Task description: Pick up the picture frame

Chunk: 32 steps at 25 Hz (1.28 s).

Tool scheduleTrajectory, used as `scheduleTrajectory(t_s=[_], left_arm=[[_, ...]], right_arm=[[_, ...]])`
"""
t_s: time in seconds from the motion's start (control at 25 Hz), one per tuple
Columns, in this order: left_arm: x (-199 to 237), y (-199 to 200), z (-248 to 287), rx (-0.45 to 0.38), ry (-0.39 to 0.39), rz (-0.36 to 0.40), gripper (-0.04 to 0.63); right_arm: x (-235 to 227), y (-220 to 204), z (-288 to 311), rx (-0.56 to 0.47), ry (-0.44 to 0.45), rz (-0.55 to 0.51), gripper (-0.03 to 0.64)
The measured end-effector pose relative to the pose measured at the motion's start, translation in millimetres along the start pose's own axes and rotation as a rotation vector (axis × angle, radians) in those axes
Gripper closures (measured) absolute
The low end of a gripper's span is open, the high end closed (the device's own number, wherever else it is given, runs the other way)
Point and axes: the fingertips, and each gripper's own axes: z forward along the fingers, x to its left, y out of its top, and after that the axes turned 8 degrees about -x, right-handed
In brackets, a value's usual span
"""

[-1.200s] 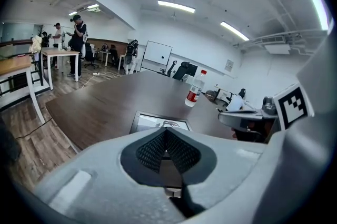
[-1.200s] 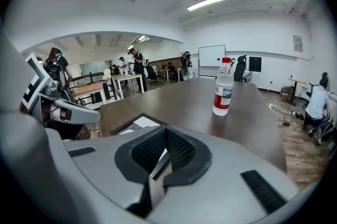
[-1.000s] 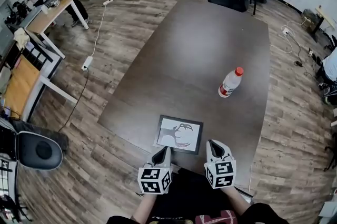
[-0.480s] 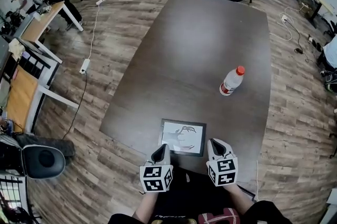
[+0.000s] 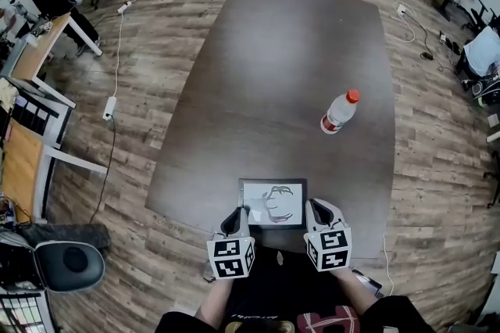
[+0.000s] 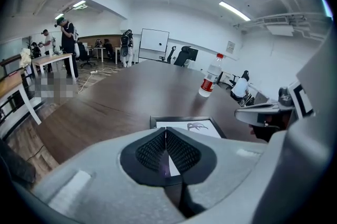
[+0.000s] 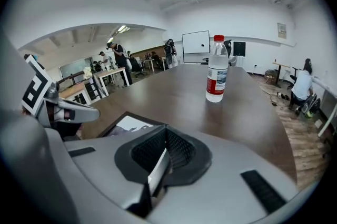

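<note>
In the head view, the picture frame (image 5: 273,203) lies flat at lower centre, on the near end of the dark brown table (image 5: 289,66) and close to its near edge. It is a rectangle with a thin dark border around a white sheet that carries a dark grey drawing. The left gripper (image 5: 238,214) sits at the frame's lower left corner and the right gripper (image 5: 316,209) at its lower right corner. Whether either one touches the frame cannot be told from this view. A clear bottle (image 5: 338,112) with a red cap and a red-banded label stands at centre right, well apart from the frame.

In the left gripper view, the two ribbed dark pads meet in a line at lower centre, so the jaws are closed with nothing gripped. The frame shows just beyond their tip, with its dark rim and the white sheet with the drawing lying flat on the table. The right gripper shows at the right edge.

In the right gripper view, the pads are likewise pressed together and hold nothing. The frame lies at centre left, just past the gripper body, and shows one dark-rimmed corner and part of the white sheet. The bottle stands upright at upper centre.
</note>
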Motion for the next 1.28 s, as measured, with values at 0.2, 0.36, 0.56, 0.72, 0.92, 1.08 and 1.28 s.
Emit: scheduleTrajectory(t_s=[0.2,0.36,0.56,0.72,0.92,1.08,1.28], left_arm=[[10.2,-6.4,11.8,0.045,0.003,0.013,0.584],[12.0,-2.8,24.0,0.057,-0.019,-0.009,0.496],[23.5,-8.0,31.5,0.103,0.008,0.021,0.419],[30.9,-17.3,33.1,0.129,0.053,0.039,0.422],[28.6,-27.6,39.3,0.191,0.048,0.024,0.422],[32.8,-29.0,42.0,0.203,0.059,0.024,0.454],[32.9,-30.7,46.7,0.219,0.050,0.014,0.454]], right_arm=[[2.3,-1.0,3.0,-0.007,-0.044,0.014,0.609],[1.9,-10.0,6.6,0.042,-0.051,0.035,0.489],[0.0,-24.2,10.7,0.110,-0.079,0.043,0.483],[-4.3,-34.4,15.9,0.146,-0.081,0.045,0.500],[-8.1,-44.5,24.0,0.185,-0.091,0.057,0.500],[-5.8,-54.5,28.2,0.215,-0.108,0.075,0.514],[-4.8,-62.5,31.6,0.245,-0.114,0.100,0.512]])
